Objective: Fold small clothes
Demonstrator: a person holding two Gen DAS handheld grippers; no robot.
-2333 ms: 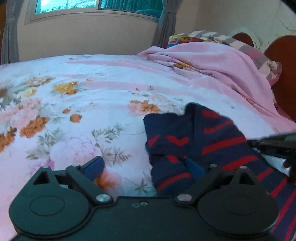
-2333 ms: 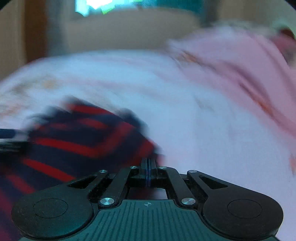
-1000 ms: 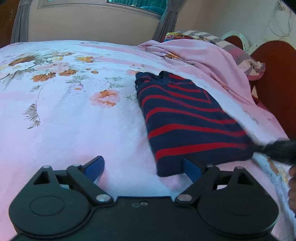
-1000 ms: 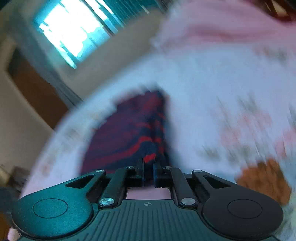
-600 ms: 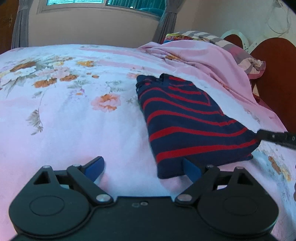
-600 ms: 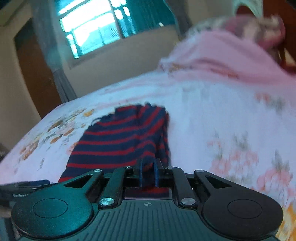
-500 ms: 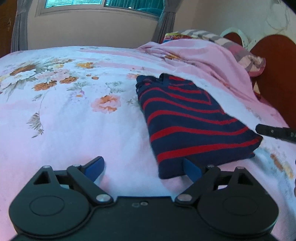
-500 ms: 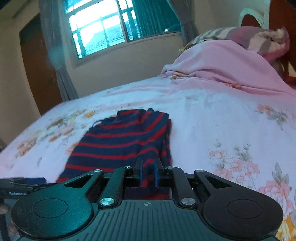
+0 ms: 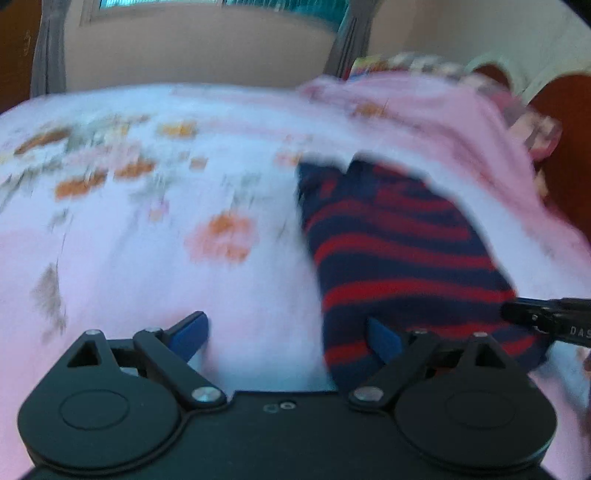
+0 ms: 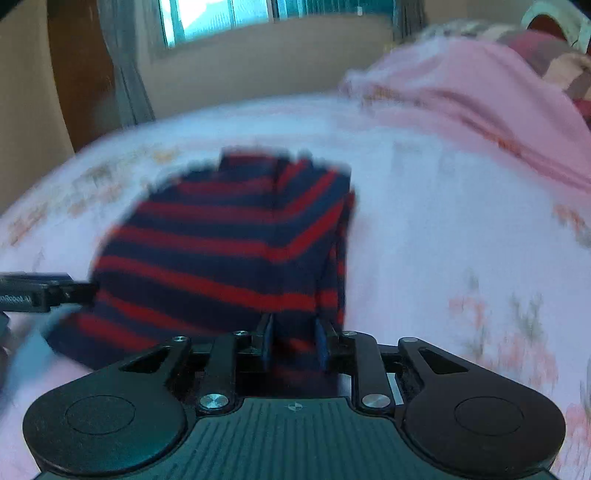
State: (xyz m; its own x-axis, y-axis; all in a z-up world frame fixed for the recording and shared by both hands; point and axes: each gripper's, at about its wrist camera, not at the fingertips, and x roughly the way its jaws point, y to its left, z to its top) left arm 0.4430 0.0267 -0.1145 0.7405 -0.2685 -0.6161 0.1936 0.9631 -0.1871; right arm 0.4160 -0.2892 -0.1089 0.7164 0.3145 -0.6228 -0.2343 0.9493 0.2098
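Your right hand-held gripper [image 10: 293,341] has its jaws opening, a narrow gap between them. The near edge of the folded striped garment [image 10: 229,243] lies in that gap, but the blur hides whether the pads press on it or stand just clear.

Your left hand-held gripper [image 9: 286,334] stands released, jaws spread wide. Its right blue fingertip [image 9: 382,338] overlaps the garment's near left corner; its left fingertip is over bare bed sheet [image 9: 129,266]. It grips nothing.

The garment, navy with red stripes, lies flat on the sheet as a folded rectangle. It runs away from both hand-held grippers, directly ahead of the right one and to the front right of the left one. In each view the other hand-held gripper's tip shows at the garment's near side edge.

Open floral sheet spreads to the left of the garment and beyond it. A bunched pink blanket [image 10: 480,96] lies at the far right, near the headboard [image 9: 569,147]. The wall and window [image 10: 229,18] close the far edge.
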